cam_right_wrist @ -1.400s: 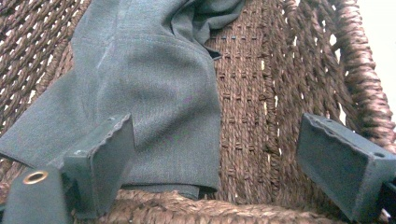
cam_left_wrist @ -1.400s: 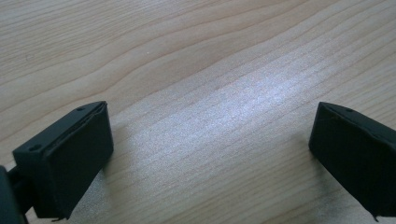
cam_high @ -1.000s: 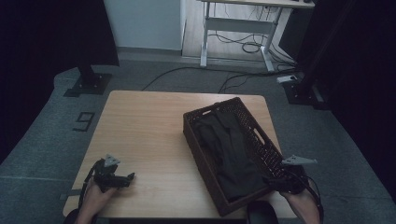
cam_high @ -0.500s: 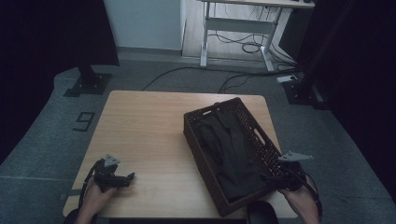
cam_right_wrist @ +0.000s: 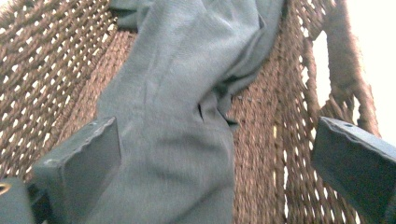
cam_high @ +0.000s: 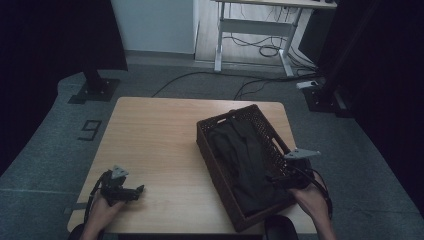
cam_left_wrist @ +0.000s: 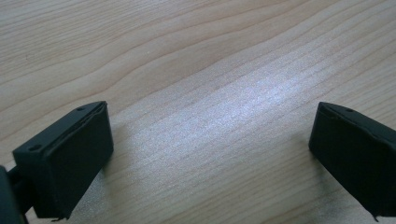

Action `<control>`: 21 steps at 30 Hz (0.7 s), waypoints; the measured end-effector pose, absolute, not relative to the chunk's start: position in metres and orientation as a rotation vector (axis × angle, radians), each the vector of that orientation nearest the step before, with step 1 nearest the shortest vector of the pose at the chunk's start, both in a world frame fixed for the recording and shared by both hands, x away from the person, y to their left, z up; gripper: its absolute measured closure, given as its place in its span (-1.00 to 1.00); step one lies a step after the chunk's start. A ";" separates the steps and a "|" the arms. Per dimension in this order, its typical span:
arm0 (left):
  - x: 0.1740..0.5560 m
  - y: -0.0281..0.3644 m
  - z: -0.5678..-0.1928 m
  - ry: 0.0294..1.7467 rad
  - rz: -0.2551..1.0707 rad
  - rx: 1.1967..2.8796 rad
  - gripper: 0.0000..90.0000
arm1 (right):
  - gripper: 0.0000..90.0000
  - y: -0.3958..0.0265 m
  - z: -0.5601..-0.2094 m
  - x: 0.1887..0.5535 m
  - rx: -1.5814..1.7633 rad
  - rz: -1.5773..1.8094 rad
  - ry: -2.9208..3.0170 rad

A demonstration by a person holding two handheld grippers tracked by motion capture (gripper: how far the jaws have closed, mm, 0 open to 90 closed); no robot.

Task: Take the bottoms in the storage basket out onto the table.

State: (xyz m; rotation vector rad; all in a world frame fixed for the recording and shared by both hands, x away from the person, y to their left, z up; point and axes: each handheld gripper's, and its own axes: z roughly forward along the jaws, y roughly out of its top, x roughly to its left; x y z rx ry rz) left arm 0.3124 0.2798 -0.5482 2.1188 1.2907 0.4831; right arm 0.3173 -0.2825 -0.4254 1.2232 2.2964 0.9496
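Basket: dark woven basket on the right half of the table, set at a slant, one short end toward the person
Cloth: dark garment lying inside the basket along its length; in the right gripper view it shows as grey fabric spread over the brown weave
Right hand: comes in from the bottom right, palm behind the gripper, at the basket's near right side
Right gripper: held over the basket's right rim, pointing left into the basket; jaws spread wide apart, gripping nothing, with the cloth lying between and beyond them
Left hand: low at the table's near left corner, wrist at the table edge
Left gripper: resting low on the bare wood, pointing right; jaws released and well apart, with plain wood grain between them
Change: the right gripper has moved from beside the basket's near right corner to above the rim and over the cloth; the left gripper has kept its place; basket and cloth lie as before
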 end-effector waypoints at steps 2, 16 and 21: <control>0.312 0.280 -0.548 1.291 0.483 2.119 -1.00 | -1.00 -0.278 -0.425 0.323 1.215 0.965 2.309; 0.312 0.280 -0.548 1.291 0.483 2.119 -1.00 | -1.00 -0.250 -0.427 0.360 1.180 0.954 2.368; 0.312 0.280 -0.548 1.290 0.482 2.120 -1.00 | -1.00 -0.241 -0.431 0.371 1.178 0.945 2.371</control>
